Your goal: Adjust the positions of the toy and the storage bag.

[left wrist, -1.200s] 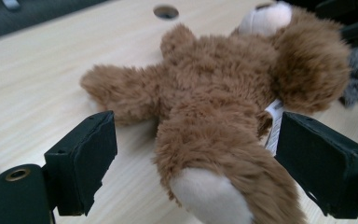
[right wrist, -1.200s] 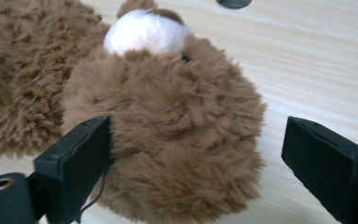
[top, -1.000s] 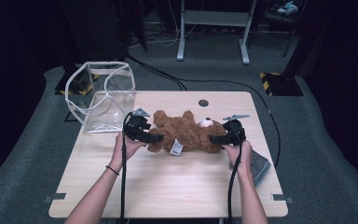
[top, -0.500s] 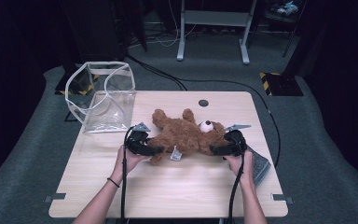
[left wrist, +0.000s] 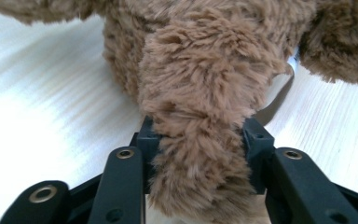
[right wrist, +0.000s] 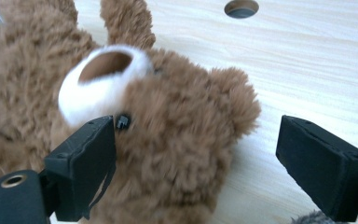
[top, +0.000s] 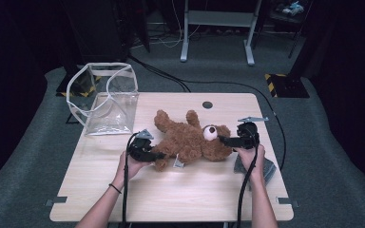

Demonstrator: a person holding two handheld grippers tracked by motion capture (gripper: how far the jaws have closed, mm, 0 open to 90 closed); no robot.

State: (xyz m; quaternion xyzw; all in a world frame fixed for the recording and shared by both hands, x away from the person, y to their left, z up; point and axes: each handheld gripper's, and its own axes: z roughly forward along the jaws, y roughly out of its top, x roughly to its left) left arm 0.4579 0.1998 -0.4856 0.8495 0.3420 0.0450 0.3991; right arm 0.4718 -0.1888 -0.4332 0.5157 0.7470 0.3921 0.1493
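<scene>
A brown teddy bear [top: 190, 140] lies on its back across the middle of the wooden table [top: 171, 194], head to the right. My left gripper [top: 158, 155] comes in from the left. Its jaws have just been closing, and its pads now press on both sides of the bear's furry leg [left wrist: 200, 107]. My right gripper [top: 224, 140] comes in from the right and stands open around the bear's head [right wrist: 168, 126]. Its left pad [right wrist: 86, 163] rests beside the white muzzle, while its right pad [right wrist: 319, 161] stands well apart from the ear.
A clear plastic bag [top: 107, 99] with white trim stands at the table's back left corner. A grey cloth [top: 264, 168] lies by the right edge, under the right hand. A round cable hole [top: 207, 104] sits near the back edge. A small tag [top: 178, 163] hangs from the bear.
The left gripper has sunk toward the table and its jaws have closed on the bear's leg. The right gripper has shifted slightly by the head, still wide apart.
</scene>
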